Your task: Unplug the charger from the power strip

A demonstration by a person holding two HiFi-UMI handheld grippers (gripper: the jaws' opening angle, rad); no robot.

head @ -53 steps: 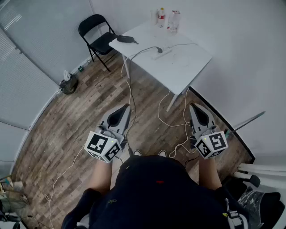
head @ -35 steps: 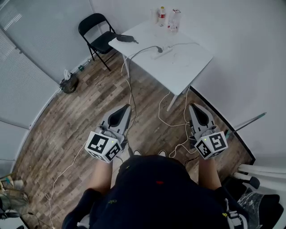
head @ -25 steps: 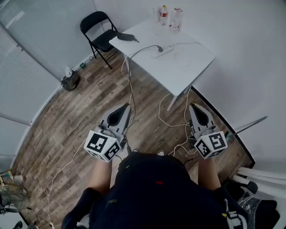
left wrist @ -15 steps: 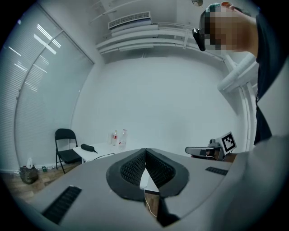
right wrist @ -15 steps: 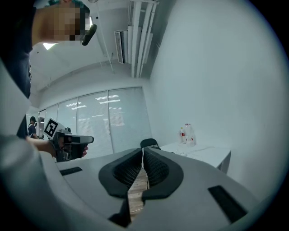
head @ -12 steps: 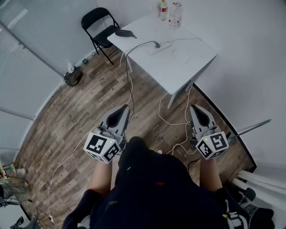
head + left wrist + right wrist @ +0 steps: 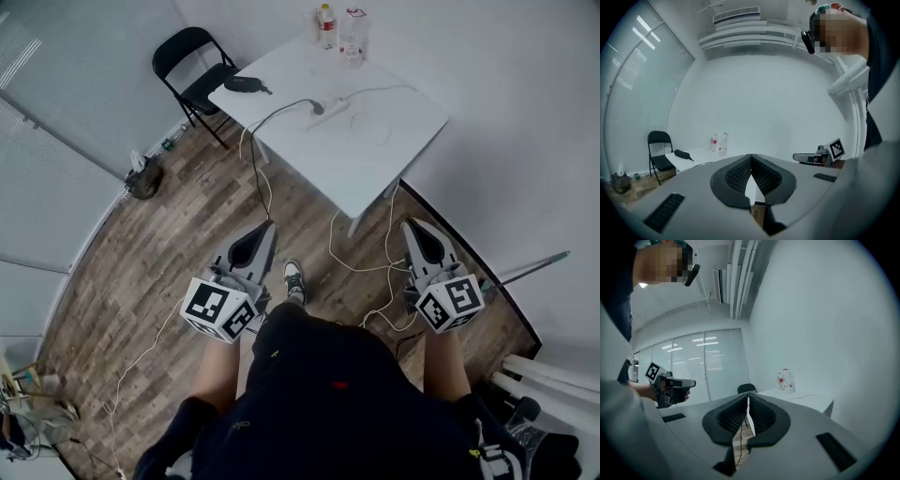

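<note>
In the head view a white power strip (image 7: 330, 110) lies on the white table (image 7: 375, 150) at the top of the picture. A dark charger plug (image 7: 317, 108) sits in the strip's near-left end, and its grey cable (image 7: 258, 122) runs off the table's left edge to the floor. My left gripper (image 7: 266, 227) and right gripper (image 7: 413, 225) are held level over the wooden floor, well short of the table. Both are shut with nothing between the jaws. The left gripper view shows shut jaw tips (image 7: 751, 157) with the table (image 7: 696, 155) far ahead; the right gripper view shows the same (image 7: 747, 397).
A black pouch (image 7: 244, 84) and two bottles (image 7: 338, 23) stand on the table's far side. A black folding chair (image 7: 192, 70) is left of the table, with a small bin (image 7: 142, 178) on the floor. Loose cables (image 7: 370, 267) trail under the table. A shoe (image 7: 294, 279) steps forward.
The person has walked toward the table, carrying both shut grippers forward. The table has shifted left in the head view, and a foot now shows between the grippers.
</note>
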